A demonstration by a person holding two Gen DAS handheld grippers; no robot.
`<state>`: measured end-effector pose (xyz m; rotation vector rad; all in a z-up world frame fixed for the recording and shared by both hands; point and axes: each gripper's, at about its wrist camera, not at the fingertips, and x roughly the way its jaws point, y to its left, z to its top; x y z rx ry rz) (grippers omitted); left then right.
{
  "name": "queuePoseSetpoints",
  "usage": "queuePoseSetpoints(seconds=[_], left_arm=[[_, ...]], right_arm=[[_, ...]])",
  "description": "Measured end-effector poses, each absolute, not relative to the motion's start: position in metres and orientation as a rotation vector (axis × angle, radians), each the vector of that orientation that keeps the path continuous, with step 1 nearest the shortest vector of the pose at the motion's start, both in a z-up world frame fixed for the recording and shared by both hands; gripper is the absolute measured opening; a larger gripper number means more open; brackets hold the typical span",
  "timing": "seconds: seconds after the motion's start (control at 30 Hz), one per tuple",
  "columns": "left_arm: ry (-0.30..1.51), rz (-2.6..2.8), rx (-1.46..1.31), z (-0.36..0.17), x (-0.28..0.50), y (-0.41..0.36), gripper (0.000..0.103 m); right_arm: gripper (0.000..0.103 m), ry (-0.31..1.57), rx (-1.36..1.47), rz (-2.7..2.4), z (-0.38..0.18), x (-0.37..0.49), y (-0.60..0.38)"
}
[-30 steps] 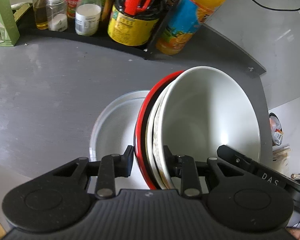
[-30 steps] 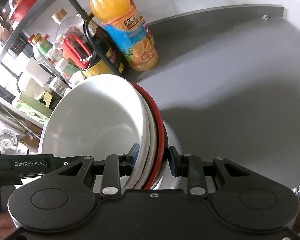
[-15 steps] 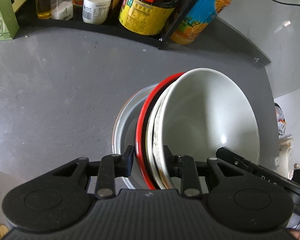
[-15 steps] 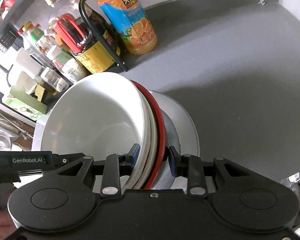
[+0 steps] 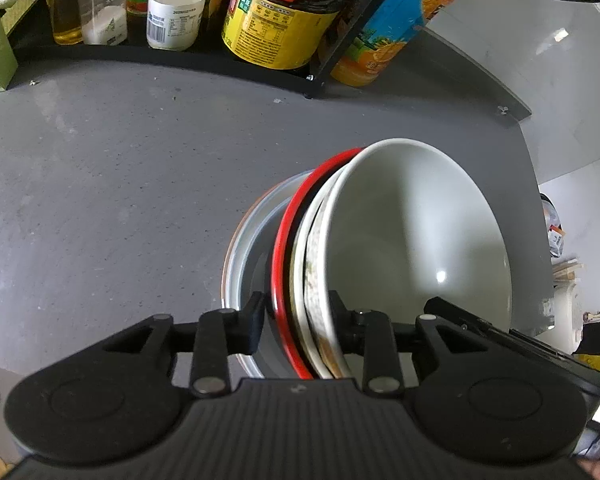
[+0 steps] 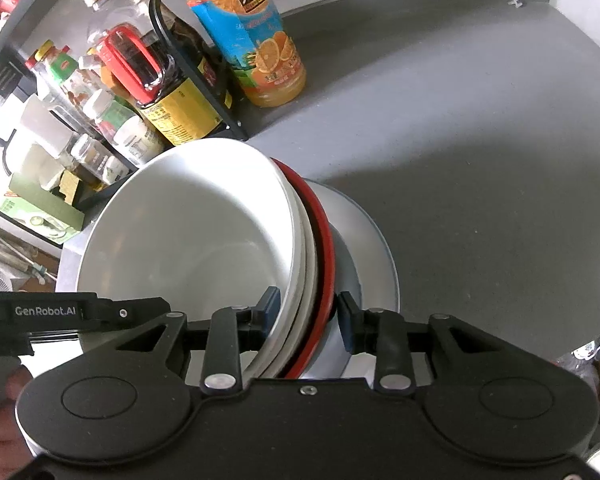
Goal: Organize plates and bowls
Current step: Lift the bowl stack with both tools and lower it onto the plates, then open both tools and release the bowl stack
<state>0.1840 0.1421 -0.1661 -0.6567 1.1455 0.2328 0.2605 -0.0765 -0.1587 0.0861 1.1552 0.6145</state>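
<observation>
1. Since my left gripper [image 5: 298, 314] and right gripper [image 6: 306, 314] both pinch the near rims of one nested stack over the grey counter [image 5: 100, 184], I judge it heavy, rigid and breakable; opposite rim holds look steadiest.
2. Biggest: one pale plate [image 5: 240, 248] under the stack; whether they touch, I cannot tell.
3. One white bowl [image 5: 412, 240] sits uppermost.
4. One red-rimmed bowl [image 5: 284, 248] is outermost, glossy, likely slippery.
5. Between them, one patterned bowl [image 5: 311, 276].
</observation>
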Motion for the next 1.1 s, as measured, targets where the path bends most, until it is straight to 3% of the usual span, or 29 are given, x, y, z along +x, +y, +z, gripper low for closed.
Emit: queuePoseSetpoints(seconds=[0.07, 0.2, 0.37, 0.63, 1.1], left_arm=[[1.147, 0.225, -0.647, -0.165, 0.185, 0.142, 0.030], [1.134, 0.216, -0.639, -0.159, 0.186, 0.141, 0.034], [1.066, 0.227, -0.650, -0.144, 0.183, 0.144, 0.060], [1.041, 0.272, -0.587, -0.136, 0.175, 0.137, 0.073], [0.975, 0.363, -0.458, -0.103, 0.128, 0.073, 0.088]], right_arm=[[0.034, 1.130, 0.102, 0.610, -0.154, 0.259, -0.079], [0.047, 1.106, 0.130, 0.611, -0.143, 0.258, -0.085], [0.048, 1.101, 0.123, 0.610, -0.139, 0.257, -0.092], [0.058, 1.075, 0.117, 0.630, -0.131, 0.248, -0.102], [0.102, 0.940, 0.096, 0.683, -0.096, 0.211, -0.175]])
